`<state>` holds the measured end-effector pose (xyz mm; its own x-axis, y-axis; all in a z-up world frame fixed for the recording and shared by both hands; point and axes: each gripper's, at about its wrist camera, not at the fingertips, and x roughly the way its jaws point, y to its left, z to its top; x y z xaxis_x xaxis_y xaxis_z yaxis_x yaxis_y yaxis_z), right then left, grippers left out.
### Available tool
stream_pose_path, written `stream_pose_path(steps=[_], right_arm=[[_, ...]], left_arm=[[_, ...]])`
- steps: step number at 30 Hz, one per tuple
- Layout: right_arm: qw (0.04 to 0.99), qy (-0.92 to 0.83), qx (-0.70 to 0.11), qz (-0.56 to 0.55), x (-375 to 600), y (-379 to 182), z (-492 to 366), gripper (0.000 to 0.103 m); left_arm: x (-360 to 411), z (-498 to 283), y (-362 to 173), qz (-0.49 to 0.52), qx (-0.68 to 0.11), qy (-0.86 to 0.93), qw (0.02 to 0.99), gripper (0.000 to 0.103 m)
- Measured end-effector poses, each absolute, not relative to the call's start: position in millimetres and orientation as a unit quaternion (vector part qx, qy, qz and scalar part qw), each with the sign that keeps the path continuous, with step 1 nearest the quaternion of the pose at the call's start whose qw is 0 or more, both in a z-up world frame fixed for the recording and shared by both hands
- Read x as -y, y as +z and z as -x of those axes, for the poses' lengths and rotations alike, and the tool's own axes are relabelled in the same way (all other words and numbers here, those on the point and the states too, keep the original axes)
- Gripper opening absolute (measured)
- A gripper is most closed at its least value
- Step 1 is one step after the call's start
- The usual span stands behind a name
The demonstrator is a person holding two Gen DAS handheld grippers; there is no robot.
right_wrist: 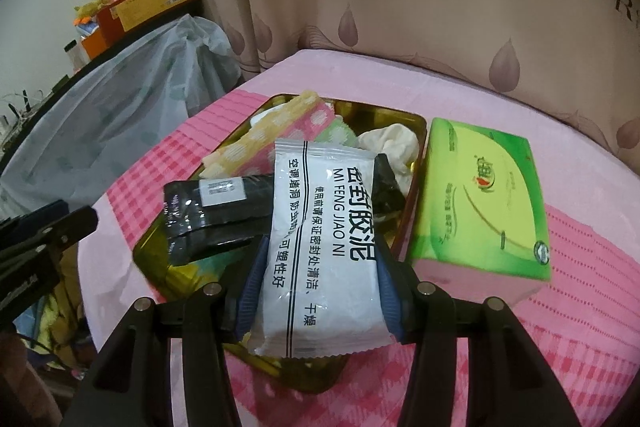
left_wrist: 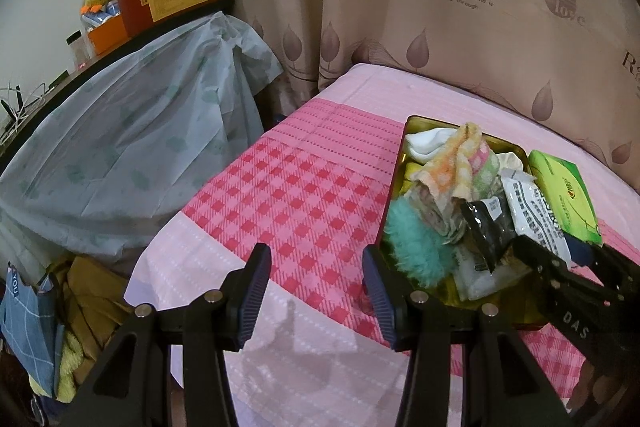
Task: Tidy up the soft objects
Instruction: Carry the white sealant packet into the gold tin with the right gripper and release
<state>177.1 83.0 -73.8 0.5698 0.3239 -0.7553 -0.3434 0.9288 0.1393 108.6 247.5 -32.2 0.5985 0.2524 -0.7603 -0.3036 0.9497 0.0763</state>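
White sealing-putty packet [right_wrist: 324, 251], clamped across its width by your right gripper [right_wrist: 320, 267], runs lengthwise away from you over the gold tin's [right_wrist: 416, 125] near edge; your left gripper [left_wrist: 316, 291] hangs wide, empty, beside the tin.

White pouch [right_wrist: 320, 239] between tool [right_wrist: 320, 263] pads

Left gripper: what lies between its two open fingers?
Only bare pink checked bedcover, seen in the left wrist view. The left gripper holds nothing; the tin of soft things sits off to its right.
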Motion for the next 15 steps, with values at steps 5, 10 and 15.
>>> stream_pose_path(steps=[5,10,15], right_arm=[[0.884,0.197,-0.424,0.005,-83,-74,-166,0.05],[0.881,0.201,-0.428,0.001,-83,-78,-161,0.05],[0.88,0.207,-0.428,-0.002,-83,-77,-160,0.067]], left_arm=[[-247,-109,-32,0.031,-0.419,0.156,0.894,0.048],[-244,-109,-31,0.029,-0.417,0.154,0.895,0.049],[-243,-109,-30,0.027,-0.416,0.151,0.896,0.048]])
